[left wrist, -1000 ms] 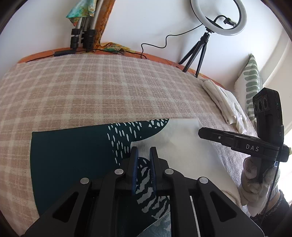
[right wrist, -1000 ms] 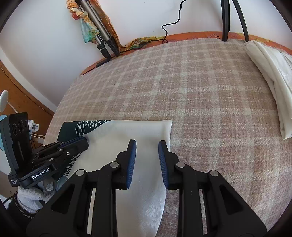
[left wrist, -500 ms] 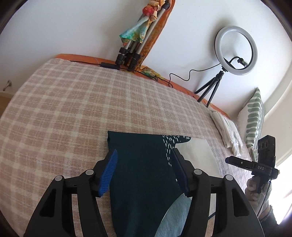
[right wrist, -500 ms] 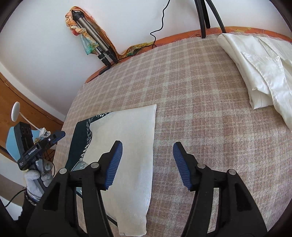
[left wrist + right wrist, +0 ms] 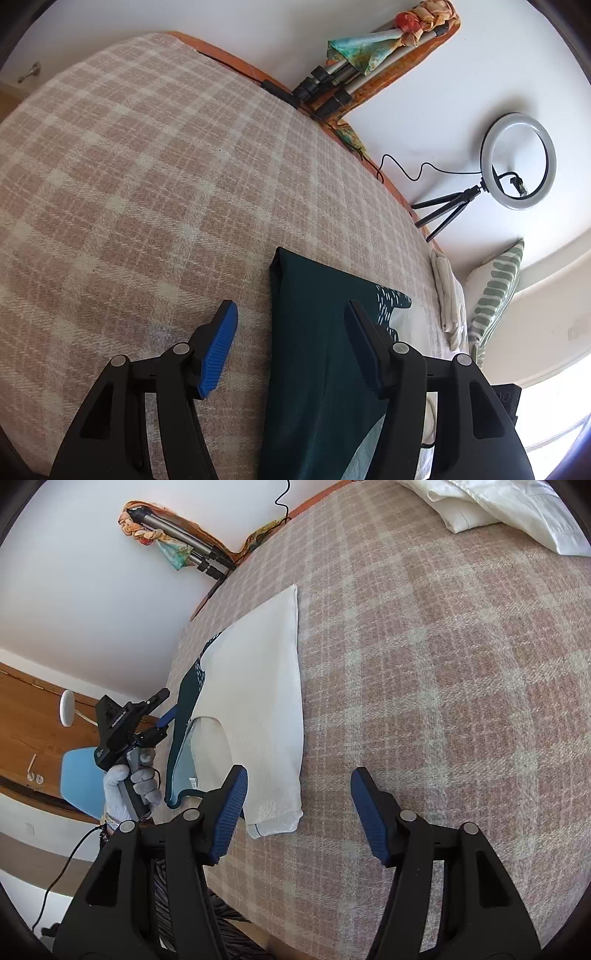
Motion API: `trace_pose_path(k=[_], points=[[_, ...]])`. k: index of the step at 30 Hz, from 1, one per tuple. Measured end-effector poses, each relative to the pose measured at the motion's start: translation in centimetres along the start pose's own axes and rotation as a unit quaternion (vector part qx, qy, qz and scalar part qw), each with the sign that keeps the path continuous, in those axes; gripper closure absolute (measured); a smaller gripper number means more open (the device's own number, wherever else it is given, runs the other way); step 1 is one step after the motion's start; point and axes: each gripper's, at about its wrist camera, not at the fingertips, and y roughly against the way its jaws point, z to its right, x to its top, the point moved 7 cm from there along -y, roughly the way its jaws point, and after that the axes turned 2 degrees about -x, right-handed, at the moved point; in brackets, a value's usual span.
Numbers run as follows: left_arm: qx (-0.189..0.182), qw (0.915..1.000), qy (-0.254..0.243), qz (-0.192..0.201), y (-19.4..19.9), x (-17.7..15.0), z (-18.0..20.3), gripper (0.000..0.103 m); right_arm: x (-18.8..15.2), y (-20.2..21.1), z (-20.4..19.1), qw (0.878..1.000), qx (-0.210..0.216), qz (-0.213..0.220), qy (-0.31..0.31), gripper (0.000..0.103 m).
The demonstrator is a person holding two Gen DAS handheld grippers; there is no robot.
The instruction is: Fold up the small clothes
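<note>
Both tongs agape over folded garment [image 5: 266,686]

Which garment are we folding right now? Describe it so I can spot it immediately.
On the plaid blanket, near the edge by the left gripper, lies a folded garment, half cream, half dark teal with white flecks. The other clothes, at the far side, are plain cream.

place: home bedroom | cues: plaid bed cover [image 5: 155,177], pillow [image 5: 496,291], ring light [image 5: 517,160]
</note>
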Motion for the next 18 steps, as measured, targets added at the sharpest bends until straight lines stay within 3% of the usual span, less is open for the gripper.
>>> trace_pose_path(k=[3,14,17,18], points=[[-0.017,0.9998,0.011,0.002,-0.1,0.5,-0.2,0.044,-0.3,-0.5,0.3,0.999,0.041,-0.015,-0.032,0.042],[-0.053,0.9983,-0.014,-0.017,-2.8,1.0,2.2,0.044,0.9,-3.7,-1.8,0.996,0.089,-0.023,-0.022,0.042],[-0.050,0.9983,-0.024,-0.014,-3.6,1.2,3.0,0.047,1.3,-4.4,-2.4,0.996,0.089,-0.021,-0.012,0.042],[-0.048,0.9983,-0.026,-0.017,-3.9,1.2,3.2,0.053,1.5,-4.5,-2.6,0.996,0.088,-0.020,-0.007,0.042]])
